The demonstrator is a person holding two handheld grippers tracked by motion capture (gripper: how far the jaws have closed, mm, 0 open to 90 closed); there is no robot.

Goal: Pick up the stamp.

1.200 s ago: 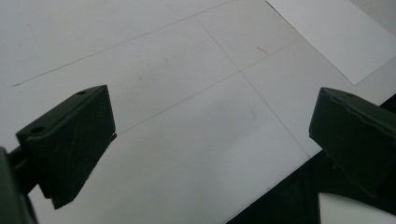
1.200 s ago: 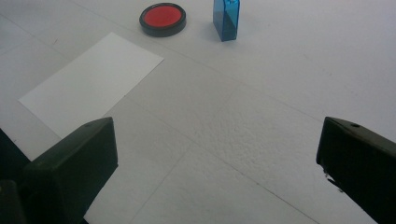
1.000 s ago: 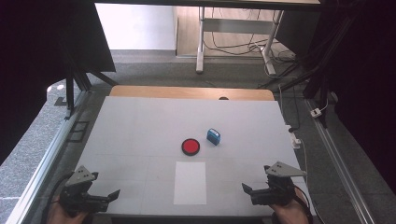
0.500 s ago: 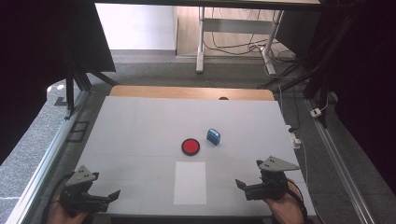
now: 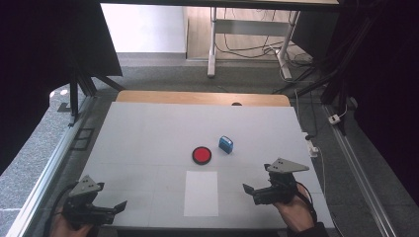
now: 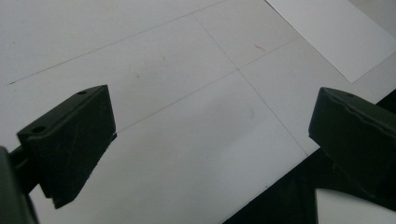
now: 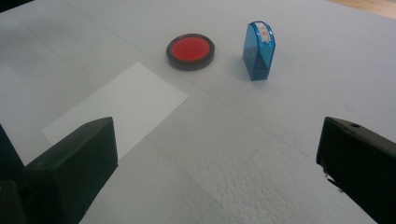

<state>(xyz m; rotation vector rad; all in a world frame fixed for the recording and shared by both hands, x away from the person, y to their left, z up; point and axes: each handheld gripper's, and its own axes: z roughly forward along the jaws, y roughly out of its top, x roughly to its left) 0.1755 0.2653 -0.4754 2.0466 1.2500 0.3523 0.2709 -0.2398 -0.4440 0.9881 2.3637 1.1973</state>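
While the blue stamp (image 7: 259, 50) stands upright near the middle of the white worktop (image 5: 148, 133), the round red ink pad (image 7: 190, 50) lies just beside it, apart from it, and a white sheet of paper (image 7: 116, 108) lies flat on the person's side of the pad. Facing these things in its own view, the right claw (image 5: 250, 191) hovers over the worktop to the right of the paper with its jaws spread wide and nothing between them, well short of the stamp. Over at the near left corner, the left claw (image 5: 118, 207) sits low above the worktop edge, jaws likewise spread and empty, well apart from the paper (image 6: 334, 35).
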